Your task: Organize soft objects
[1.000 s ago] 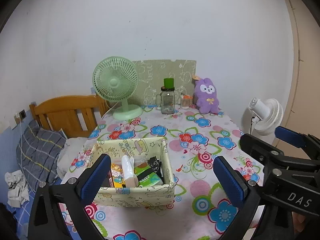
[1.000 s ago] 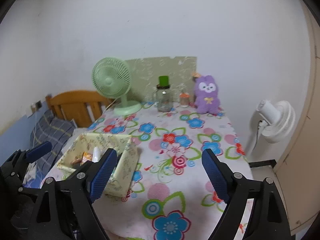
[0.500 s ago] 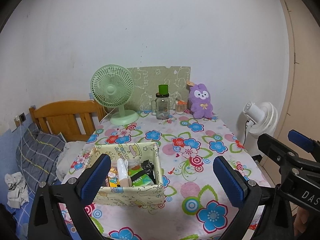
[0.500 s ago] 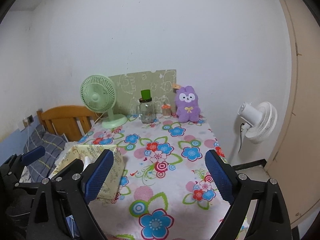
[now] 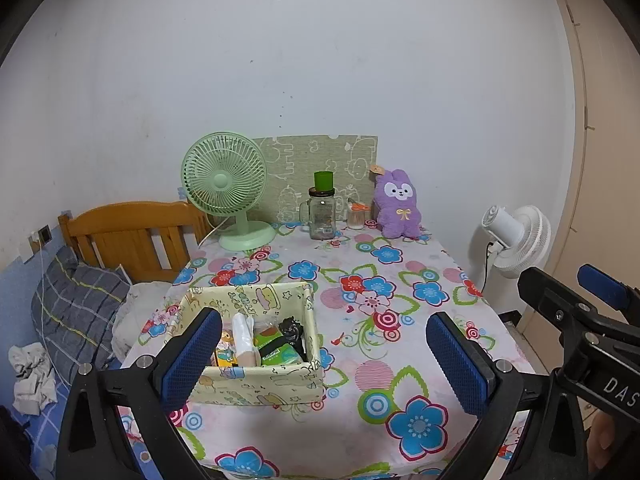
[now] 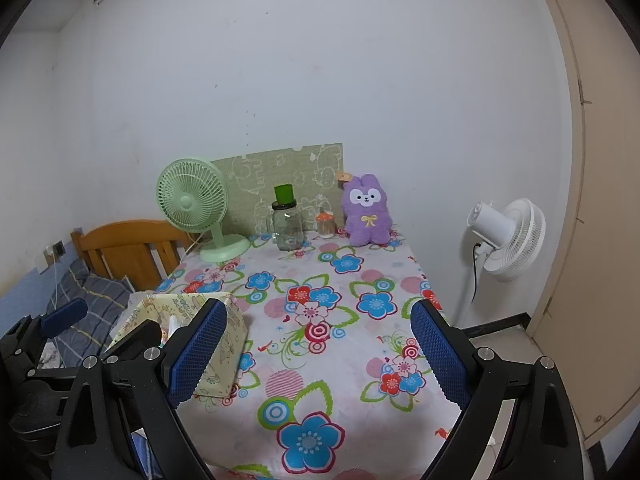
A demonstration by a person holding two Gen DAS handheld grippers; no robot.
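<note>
Far left: blue-grey plaid pillow (image 5: pixel 76 300) on the bed, orange wooden headboard (image 5: pixel 132 236) behind it. Left gripper (image 5: pixel 324 360) released, blue pads wide apart, nothing between them, held above the near edge of the bench with flower-print cloth (image 5: pixel 360 344). Pale yellow cartoon-print fabric box (image 5: pixel 256 380) sits near-left on the bench, open top; inside: white tissue-like pack (image 5: pixel 243 332), green packet (image 5: pixel 276 354) with print too small to read, black crinkled item (image 5: pixel 294 330), yellow packet (image 5: pixel 224 350). Mint green desk fan (image 5: pixel 228 204) at far left of the bench. Green cartoon-print board (image 5: pixel 320 168) leans on the wall behind. Clear glass jar with green cup on its lid (image 5: pixel 322 212) far centre, small orange-capped jar (image 5: pixel 356 216) just right of it. Purple plush bunny with white face and yellow bow (image 5: pixel 396 208) sits upright at far right of the bench, against the wall, well apart from the box. White floor fan (image 5: pixel 516 240) right of the bench. Right gripper (image 6: pixel 316 352) also released, empty; its body in the left view reads "DAS".
</note>
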